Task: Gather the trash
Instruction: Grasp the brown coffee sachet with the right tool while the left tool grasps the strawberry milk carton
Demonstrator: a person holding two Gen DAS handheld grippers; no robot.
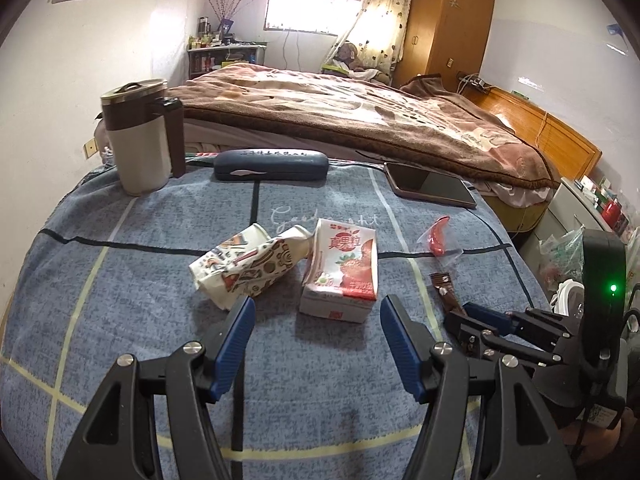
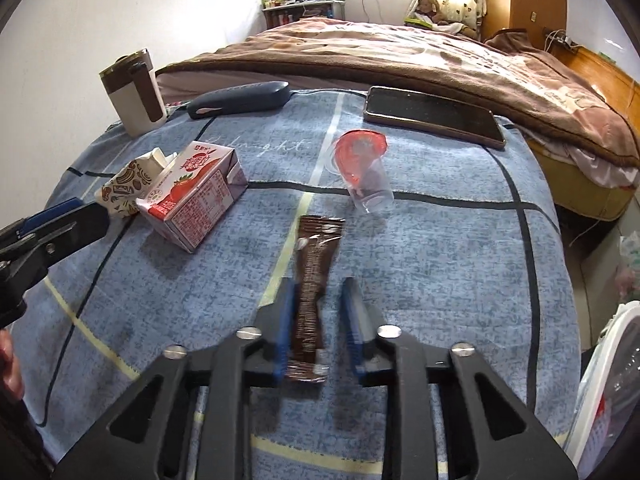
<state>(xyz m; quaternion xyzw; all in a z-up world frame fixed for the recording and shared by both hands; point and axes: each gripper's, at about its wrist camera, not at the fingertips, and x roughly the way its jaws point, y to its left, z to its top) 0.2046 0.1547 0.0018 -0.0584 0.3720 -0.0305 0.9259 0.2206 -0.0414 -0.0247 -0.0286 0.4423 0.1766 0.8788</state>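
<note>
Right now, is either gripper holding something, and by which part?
The right gripper pinches the brown foil sachet at its near end; the left gripper holds nothing.

Blurred by motion: right gripper [image 2: 316,324] fingers and brown sachet [image 2: 316,280] between them, so contact unclear. Print on carton [image 2: 192,196] too small to read. Crumpled cup [image 2: 128,188] half hidden behind carton. Left gripper [image 2: 52,224] cut off at left edge. Bag [image 2: 612,392] cut off at right edge.
</note>
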